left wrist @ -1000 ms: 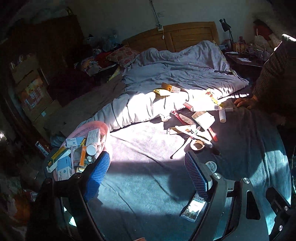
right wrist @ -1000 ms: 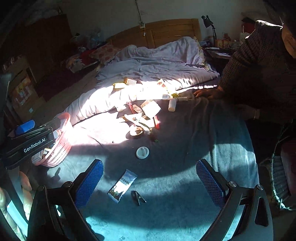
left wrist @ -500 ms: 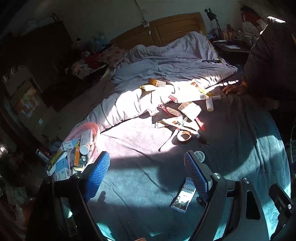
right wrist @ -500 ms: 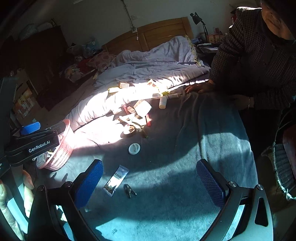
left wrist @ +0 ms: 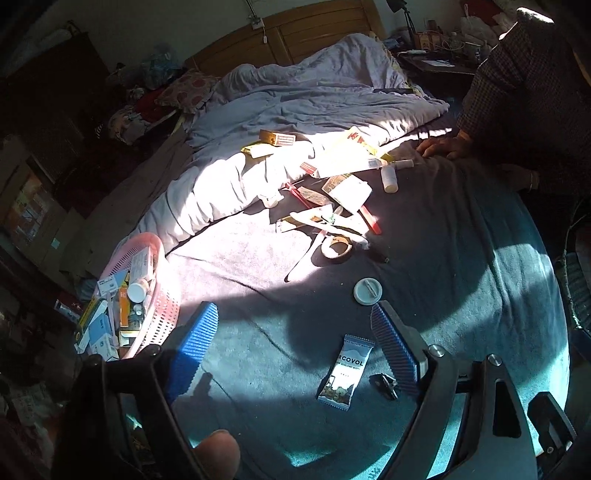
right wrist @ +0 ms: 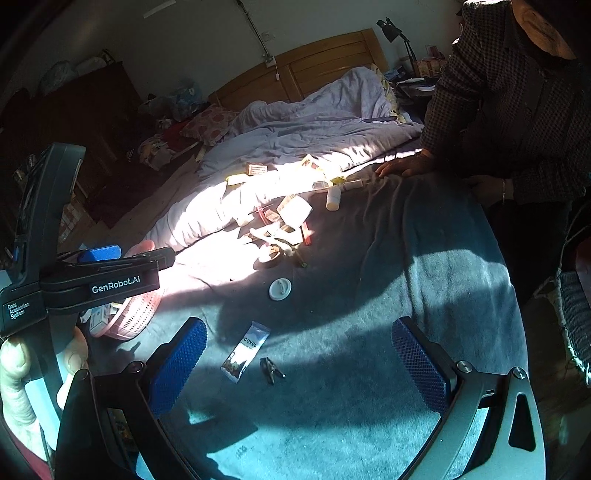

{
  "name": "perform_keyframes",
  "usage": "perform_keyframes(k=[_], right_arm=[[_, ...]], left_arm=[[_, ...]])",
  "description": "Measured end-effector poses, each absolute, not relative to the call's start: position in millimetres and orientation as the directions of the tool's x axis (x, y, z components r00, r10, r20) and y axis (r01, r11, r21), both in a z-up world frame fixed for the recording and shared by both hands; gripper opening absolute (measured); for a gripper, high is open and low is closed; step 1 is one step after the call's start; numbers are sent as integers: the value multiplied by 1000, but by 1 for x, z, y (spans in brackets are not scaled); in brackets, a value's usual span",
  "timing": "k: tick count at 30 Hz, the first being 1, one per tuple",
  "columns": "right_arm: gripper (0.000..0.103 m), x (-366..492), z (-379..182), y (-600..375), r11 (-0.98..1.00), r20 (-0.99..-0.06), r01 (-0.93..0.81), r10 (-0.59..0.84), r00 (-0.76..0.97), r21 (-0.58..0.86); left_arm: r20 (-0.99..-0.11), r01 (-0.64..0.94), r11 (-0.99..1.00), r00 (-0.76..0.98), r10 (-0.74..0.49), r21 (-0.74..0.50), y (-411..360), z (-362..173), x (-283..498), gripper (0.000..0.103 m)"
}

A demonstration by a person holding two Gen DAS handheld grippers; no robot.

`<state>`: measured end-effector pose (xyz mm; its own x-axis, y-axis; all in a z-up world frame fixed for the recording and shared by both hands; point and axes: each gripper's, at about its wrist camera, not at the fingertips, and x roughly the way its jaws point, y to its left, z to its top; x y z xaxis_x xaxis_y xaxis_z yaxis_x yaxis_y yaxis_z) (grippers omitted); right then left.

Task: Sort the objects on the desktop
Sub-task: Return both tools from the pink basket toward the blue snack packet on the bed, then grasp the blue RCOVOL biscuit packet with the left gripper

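Loose objects lie on a dark blue blanket: a white snack packet, a small black clip, a white round lid, a tape ring and a sunlit pile of boxes, tubes and a white bottle. A pink basket at the left holds several boxes and bottles. My left gripper is open and empty above the blanket, left of the packet. My right gripper is open and empty over packet and clip.
A rumpled lilac duvet covers the far half of the bed, with a wooden headboard behind. A person in a checked jacket leans at the right, hand on the blanket. Dark furniture and boxes stand at the left.
Both grippers have pulled back and risen. The packet, clip and lid now show more fully ahead of them. Both stay open. The person at the right appears closer.
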<state>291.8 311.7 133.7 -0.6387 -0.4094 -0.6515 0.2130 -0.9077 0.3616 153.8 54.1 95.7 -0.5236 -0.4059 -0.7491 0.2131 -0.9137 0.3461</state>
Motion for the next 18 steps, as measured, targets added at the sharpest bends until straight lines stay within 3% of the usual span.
perform_keyframes(k=[5, 12, 14, 18], right_arm=[[103, 295, 131, 325, -939, -665, 181, -337, -667, 294], [103, 291, 107, 340, -942, -703, 131, -319, -636, 309], [103, 287, 101, 343, -944, -714, 121, -312, -627, 307], [103, 281, 92, 349, -943, -723, 104, -311, -617, 317]], left_arm=[[-654, 280, -890, -605, -454, 359, 35, 112, 179, 88], [-891, 97, -954, -341, -298, 282, 1, -2, 141, 87], [-945, 37, -978, -250, -209, 206, 6, -37, 135, 87], [-984, 41, -988, -99, -151, 148, 13, -81, 112, 81]])
